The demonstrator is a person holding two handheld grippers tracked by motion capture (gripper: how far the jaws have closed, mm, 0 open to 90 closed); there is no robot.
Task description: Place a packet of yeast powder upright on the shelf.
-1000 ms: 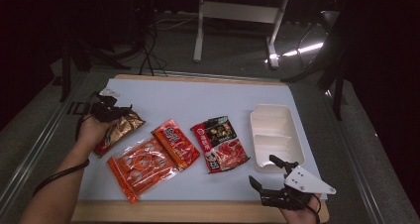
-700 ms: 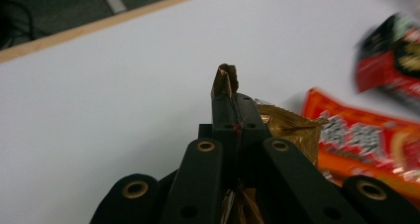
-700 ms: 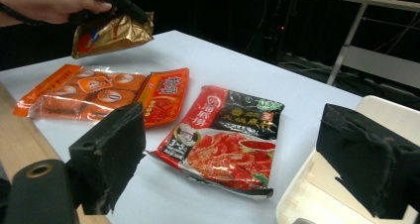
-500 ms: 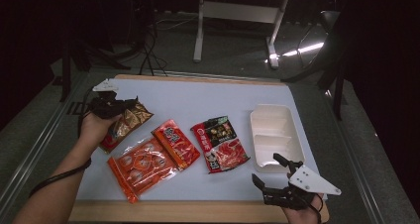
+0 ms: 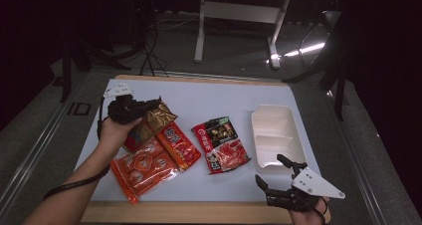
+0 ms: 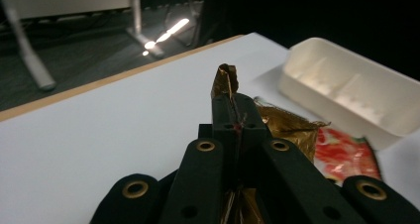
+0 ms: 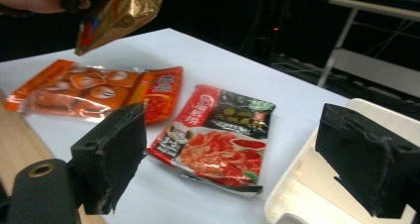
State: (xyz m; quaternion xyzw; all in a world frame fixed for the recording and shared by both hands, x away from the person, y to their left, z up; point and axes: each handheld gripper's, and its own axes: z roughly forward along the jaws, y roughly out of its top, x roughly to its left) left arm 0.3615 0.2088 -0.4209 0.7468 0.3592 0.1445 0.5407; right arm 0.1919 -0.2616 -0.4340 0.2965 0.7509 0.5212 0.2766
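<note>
A wooden-edged table [image 5: 298, 85] covered by a pale blue-white sheet is taking up the middle of the high view, with dark floor around it. On its right part, a white tray [image 5: 276, 138] with 2 compartments is sitting flat; it is also showing at the right of the left gripper view [image 6: 356, 92] and at the lower right of the right gripper view [image 7: 317, 184].

An orange packet [image 5: 142, 168] is lying toward the near left of the sheet, with a red packet [image 5: 176, 143] lying against its far right edge. Near the middle, apart from both and just left of the tray, a red and black packet [image 5: 221, 145] is lying face up.

The left gripper [image 5: 130, 108] is being held above the left part of the table, its jaws pressed tight on the top edge of a gold packet [image 5: 152, 123], which is hanging tilted above the red packet. In the left gripper view, the gold foil [image 6: 225, 80] is sticking out past the closed jaw tips.

The right gripper [image 5: 277, 177] is hovering at the near right edge, just in front of the tray, its jaws spread wide and gripping nothing.
</note>
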